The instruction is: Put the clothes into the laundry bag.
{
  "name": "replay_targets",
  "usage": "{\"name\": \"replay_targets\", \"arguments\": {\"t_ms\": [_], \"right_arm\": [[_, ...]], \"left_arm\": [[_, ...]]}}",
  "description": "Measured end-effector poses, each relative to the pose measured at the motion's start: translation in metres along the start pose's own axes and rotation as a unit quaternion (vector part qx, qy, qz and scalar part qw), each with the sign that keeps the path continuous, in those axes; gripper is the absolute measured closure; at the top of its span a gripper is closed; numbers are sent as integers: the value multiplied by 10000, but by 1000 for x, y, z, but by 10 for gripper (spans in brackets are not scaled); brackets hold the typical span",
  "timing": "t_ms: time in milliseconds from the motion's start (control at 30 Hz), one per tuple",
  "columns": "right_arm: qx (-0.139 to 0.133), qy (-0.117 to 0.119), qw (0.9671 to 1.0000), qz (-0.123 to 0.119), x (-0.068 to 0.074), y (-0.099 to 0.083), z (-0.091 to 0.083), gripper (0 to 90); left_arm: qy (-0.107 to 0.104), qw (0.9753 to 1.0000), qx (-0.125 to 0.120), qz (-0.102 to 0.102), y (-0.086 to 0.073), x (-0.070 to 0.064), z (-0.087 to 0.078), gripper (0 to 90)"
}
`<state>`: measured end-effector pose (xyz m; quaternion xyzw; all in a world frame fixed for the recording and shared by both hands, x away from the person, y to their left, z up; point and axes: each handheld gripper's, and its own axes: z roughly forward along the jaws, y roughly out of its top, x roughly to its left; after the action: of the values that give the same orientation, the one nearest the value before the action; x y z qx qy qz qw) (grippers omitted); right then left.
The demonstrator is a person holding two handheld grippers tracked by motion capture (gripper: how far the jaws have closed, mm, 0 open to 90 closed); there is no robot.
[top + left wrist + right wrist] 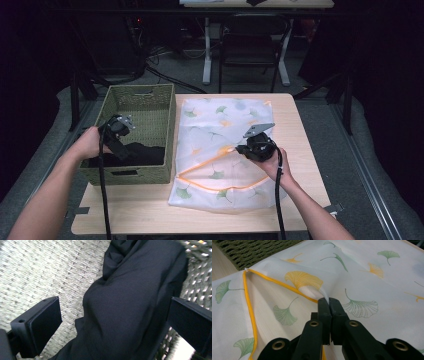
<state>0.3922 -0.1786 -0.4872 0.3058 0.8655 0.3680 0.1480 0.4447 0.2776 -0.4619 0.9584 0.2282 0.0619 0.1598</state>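
A white mesh bag (220, 150) printed with green and yellow ginkgo leaves and edged in orange lies flat on the wooden table. My right gripper (240, 148) is shut on the bag's (367, 277) orange-edged opening flap, the fabric pinched and lifted slightly at the fingertips (323, 305). A green woven basket (141, 102) stands at the left with a black garment (142, 154) in its near end. My left gripper (126, 152) reaches down into the basket, open, jaws spread on either side of the black garment (130, 305).
The basket's (37, 270) woven bottom and wall surround the garment. The table's (295, 130) light wood shows to the right of the bag and along the front edge. A chair (250, 40) and desk legs stand on the floor beyond the table.
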Motion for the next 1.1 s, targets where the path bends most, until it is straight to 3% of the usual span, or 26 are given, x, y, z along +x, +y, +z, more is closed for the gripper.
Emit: {"name": "replay_targets", "arguments": {"t_ms": [267, 567, 1100], "right_arm": [[17, 9, 10000, 21, -1, -1, 0, 886], [36, 16, 10000, 16, 0, -1, 1, 886], [36, 26, 10000, 14, -1, -1, 1, 885]], "left_arm": [[-325, 9993, 204, 38, -1, 1, 26, 2], [-527, 9976, 446, 16, -2, 4, 42, 21], [-710, 9949, 705, 81, -1, 5, 58, 255]]}}
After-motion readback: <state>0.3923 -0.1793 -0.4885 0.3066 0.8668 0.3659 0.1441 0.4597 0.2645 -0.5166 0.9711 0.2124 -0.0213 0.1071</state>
